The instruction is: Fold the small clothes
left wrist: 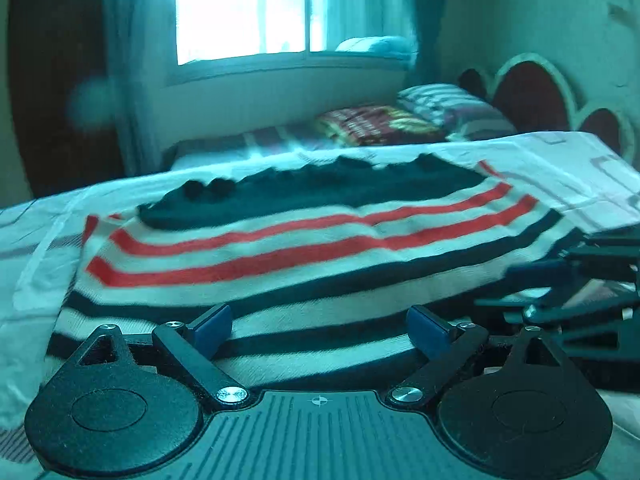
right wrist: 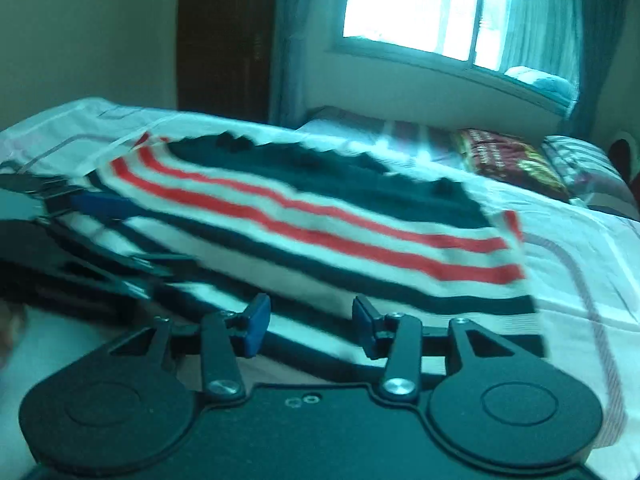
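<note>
A small striped knit garment (left wrist: pixel 304 236), white with red and dark stripes and a dark top part, lies flat on a white sheet. It also shows in the right wrist view (right wrist: pixel 304 220). My left gripper (left wrist: pixel 320 330) is open, its blue pads apart over the garment's near hem. My right gripper (right wrist: pixel 310 326) is open over the near hem as well. The right gripper shows at the right edge of the left wrist view (left wrist: pixel 576 280); the left gripper shows at the left edge of the right wrist view (right wrist: pixel 92 216).
The white sheet (left wrist: pixel 540 160) covers the raised surface. Behind it is a bed with a striped pillow (left wrist: pixel 452 108) and a red patterned cloth (left wrist: pixel 376 124), a headboard (left wrist: pixel 532 92), a bright window (left wrist: pixel 248 8) and a dark door (right wrist: pixel 224 40).
</note>
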A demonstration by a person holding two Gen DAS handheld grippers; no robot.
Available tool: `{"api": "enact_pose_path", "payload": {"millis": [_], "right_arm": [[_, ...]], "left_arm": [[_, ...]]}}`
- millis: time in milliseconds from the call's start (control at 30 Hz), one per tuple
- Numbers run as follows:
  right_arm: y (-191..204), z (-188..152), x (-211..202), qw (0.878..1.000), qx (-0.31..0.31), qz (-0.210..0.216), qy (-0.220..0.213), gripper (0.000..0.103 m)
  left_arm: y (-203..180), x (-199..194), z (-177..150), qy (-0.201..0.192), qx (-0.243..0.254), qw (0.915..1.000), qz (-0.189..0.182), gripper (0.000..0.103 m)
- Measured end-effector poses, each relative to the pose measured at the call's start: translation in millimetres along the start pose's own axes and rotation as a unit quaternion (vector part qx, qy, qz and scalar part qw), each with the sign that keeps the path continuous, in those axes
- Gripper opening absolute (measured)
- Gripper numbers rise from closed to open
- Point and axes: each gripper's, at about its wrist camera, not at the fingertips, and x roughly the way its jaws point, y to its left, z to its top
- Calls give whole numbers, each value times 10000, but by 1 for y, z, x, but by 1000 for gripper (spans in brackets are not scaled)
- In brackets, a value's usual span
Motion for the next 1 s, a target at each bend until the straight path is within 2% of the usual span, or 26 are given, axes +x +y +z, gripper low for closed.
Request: {"api": "enact_pose_path", "payload": {"millis": [67,133,200,300,400,500,600,667,733,767,833,867,967,1000], "right_arm": [[-10,-6,-3,10000,57,-16,-27,42],[-27,-15,-13,9991,-85,-407,-11,42],[-58,-29,-23,9960,177,-863,128,43],[-95,-42,-36,9946,841,-593,93,44],[-102,-38,-45,9894,1100,-927,-211,45],[-115,-40,-35,9854,1501,-797,-2,43],[-115,-51,-27,9884,1321,-738,156,40],[-126,-62,-31,9855,1604,-548,22,40],[-126,-55,-36,9856,1579,-606,59,43],[-123,-51,-41,9856,1544,-687,-37,43],[-116,-45,-60,9858,1443,-693,-498,44],[-113,-43,-62,9868,1383,-637,-544,44],[-102,-42,-40,9914,1130,-663,-17,42],[-98,-44,-32,9921,1018,-713,159,43]], "left_arm": [[15,-5,-8,-3,-104,9996,246,94],[40,-14,-17,17,-185,9985,523,94],[67,-23,-26,16,-380,9973,622,93],[76,-25,-27,76,-202,9978,624,93],[73,-24,-22,77,-330,9968,726,93],[72,-23,-24,49,-390,9962,778,93],[76,-22,-29,103,-468,9964,706,94],[76,-20,-28,169,-400,9969,661,94],[74,-21,-21,296,-276,9968,692,94],[71,-27,-17,290,-243,9963,771,94],[64,-45,-14,-44,-170,9959,882,94],[63,-44,-15,39,-215,9959,882,94],[66,-28,-23,468,-387,9938,934,94],[66,-26,-26,475,-390,9937,939,94]]}}
